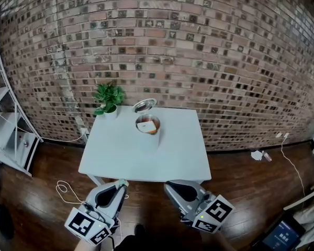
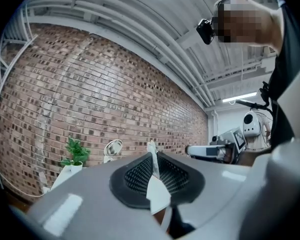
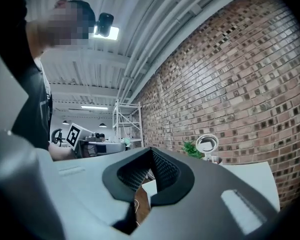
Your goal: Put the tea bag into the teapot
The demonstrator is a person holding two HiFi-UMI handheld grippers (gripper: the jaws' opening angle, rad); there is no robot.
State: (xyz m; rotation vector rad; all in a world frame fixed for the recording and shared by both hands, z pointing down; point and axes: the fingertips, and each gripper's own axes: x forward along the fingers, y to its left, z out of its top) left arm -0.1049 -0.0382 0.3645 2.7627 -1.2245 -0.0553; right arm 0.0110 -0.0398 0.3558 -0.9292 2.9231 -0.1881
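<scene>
On the white table (image 1: 146,156) a round teapot (image 1: 148,125) stands without its lid, near the far edge. A white tea bag (image 1: 145,126) lies inside it. The silver lid (image 1: 144,105) rests just behind the pot, tilted up. Both grippers hang low in front of the table's near edge, well short of the pot. In the head view the left gripper (image 1: 120,183) is at the bottom left and the right gripper (image 1: 170,184) at the bottom right. Each one's jaws meet at the tips, with nothing held: the left gripper (image 2: 153,156) and the right gripper (image 3: 151,150) are shut.
A potted green plant (image 1: 108,98) stands at the table's far left corner, against the brick wall (image 1: 199,51). White shelving (image 1: 5,135) stands to the left. Cables lie on the wooden floor (image 1: 68,192). The person's body fills the sides of both gripper views.
</scene>
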